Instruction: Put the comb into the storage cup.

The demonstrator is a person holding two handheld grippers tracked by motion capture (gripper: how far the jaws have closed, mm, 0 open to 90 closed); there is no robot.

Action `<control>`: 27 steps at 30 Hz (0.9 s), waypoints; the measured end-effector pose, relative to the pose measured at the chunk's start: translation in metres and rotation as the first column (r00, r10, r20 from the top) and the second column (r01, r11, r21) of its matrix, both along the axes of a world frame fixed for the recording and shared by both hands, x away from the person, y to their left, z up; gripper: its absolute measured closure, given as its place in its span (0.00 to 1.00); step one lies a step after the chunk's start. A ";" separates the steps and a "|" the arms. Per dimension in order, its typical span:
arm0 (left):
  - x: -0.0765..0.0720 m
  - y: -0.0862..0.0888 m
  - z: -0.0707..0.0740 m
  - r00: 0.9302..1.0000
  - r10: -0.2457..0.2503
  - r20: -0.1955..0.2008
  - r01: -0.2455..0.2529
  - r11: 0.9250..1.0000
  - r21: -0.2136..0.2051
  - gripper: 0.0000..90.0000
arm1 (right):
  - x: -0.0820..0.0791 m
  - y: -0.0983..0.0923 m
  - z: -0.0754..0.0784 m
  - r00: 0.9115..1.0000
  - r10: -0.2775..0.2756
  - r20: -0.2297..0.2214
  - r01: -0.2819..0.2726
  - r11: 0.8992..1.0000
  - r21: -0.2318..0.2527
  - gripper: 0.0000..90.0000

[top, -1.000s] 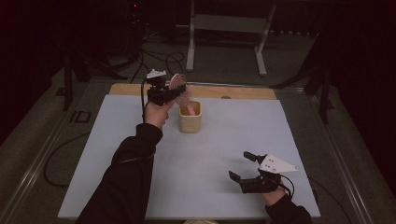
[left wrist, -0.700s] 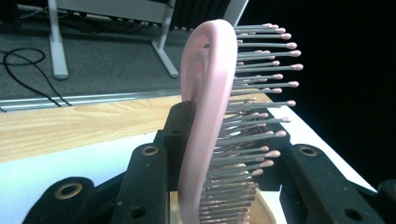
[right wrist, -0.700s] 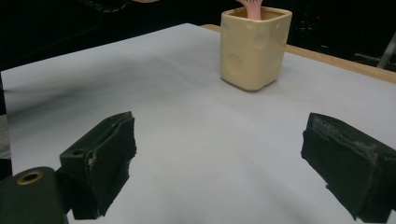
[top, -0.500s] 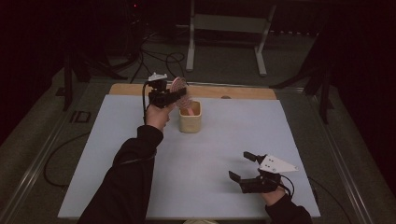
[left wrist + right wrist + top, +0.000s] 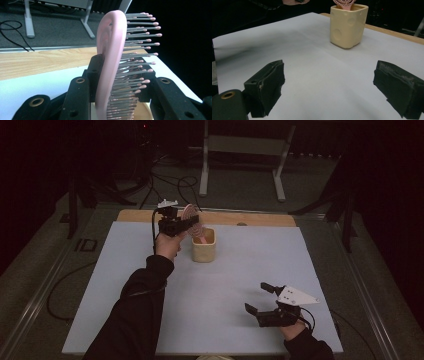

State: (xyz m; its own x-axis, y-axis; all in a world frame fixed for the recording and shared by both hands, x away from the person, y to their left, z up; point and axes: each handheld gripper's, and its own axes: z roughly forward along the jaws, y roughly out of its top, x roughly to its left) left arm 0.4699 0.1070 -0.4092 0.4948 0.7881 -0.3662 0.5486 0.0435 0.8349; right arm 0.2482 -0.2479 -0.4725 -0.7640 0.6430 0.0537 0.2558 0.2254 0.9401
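Lifting a little higher now, the left gripper [image 5: 192,223] is squeezing a pink hairbrush [image 5: 112,65], bristles sticking sideways, above the yellow cup [image 5: 204,246] in the upper middle. Down at the lower right, the right gripper [image 5: 260,297] is sitting wide open, holding nothing.

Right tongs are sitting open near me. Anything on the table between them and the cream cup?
Nothing visible. In the right gripper view, bare white table runs from the open right tongs up to the cream cup. The left tongs grip the pink hairbrush above the cup.

Glossy pink plastic hairbrush [image 5: 107,62]; matt cream cup [image 5: 348,23].
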 end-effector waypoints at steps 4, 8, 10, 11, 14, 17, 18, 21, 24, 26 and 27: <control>0.002 0.002 -0.001 1.000 0.004 -0.007 -0.004 1.000 -0.006 0.73 | 0.000 0.000 0.000 1.000 0.001 -0.002 -0.001 1.000 0.000 0.11; 0.003 0.005 -0.003 1.000 0.005 -0.013 -0.005 1.000 -0.006 0.72 | 0.000 0.000 0.000 1.000 0.002 -0.002 -0.002 1.000 0.002 0.11; 0.004 0.007 -0.003 1.000 0.007 -0.017 -0.007 1.000 -0.010 0.72 | 0.000 0.000 0.000 1.000 0.002 -0.002 -0.002 1.000 0.001 0.11; 0.004 0.007 -0.003 1.000 0.007 -0.017 -0.007 1.000 -0.010 0.72 | 0.000 0.000 0.000 1.000 0.002 -0.002 -0.002 1.000 0.001 0.11; 0.005 0.007 -0.004 1.000 0.007 -0.020 -0.007 1.000 -0.007 0.72 | 0.000 0.000 0.000 1.000 0.003 -0.002 -0.003 1.000 0.001 0.11; 0.006 0.008 -0.005 1.000 0.009 -0.026 -0.009 1.000 -0.011 0.71 | 0.000 0.000 0.000 1.000 0.003 -0.002 -0.003 1.000 0.001 0.11; 0.006 0.007 -0.006 1.000 0.007 -0.030 -0.007 1.000 -0.016 0.71 | 0.000 0.000 0.000 1.000 0.003 -0.003 -0.003 1.000 0.003 0.11; 0.007 0.006 -0.007 1.000 0.011 -0.025 -0.011 1.000 -0.010 0.70 | 0.000 0.000 0.000 1.000 0.003 -0.004 -0.003 1.000 0.004 0.11; 0.007 0.006 -0.007 1.000 0.014 -0.027 -0.014 1.000 -0.009 0.70 | 0.001 -0.001 0.000 1.000 0.003 -0.003 -0.003 1.000 0.005 0.11; 0.006 0.005 -0.007 1.000 0.015 -0.024 -0.015 1.000 0.001 0.70 | 0.000 -0.001 0.000 1.000 0.002 -0.002 -0.002 1.000 0.005 0.11; 0.006 0.005 -0.006 1.000 0.014 -0.026 -0.014 1.000 0.003 0.70 | 0.000 -0.001 0.000 1.000 0.003 -0.002 -0.003 1.000 0.006 0.11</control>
State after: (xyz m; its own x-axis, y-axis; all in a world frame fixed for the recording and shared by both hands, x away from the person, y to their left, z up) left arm 0.4762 0.1122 -0.4154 0.4738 0.7958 -0.3771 0.5698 0.0495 0.8203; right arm 0.2486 -0.2487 -0.4726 -0.7657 0.6404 0.0596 0.2572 0.2200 0.9410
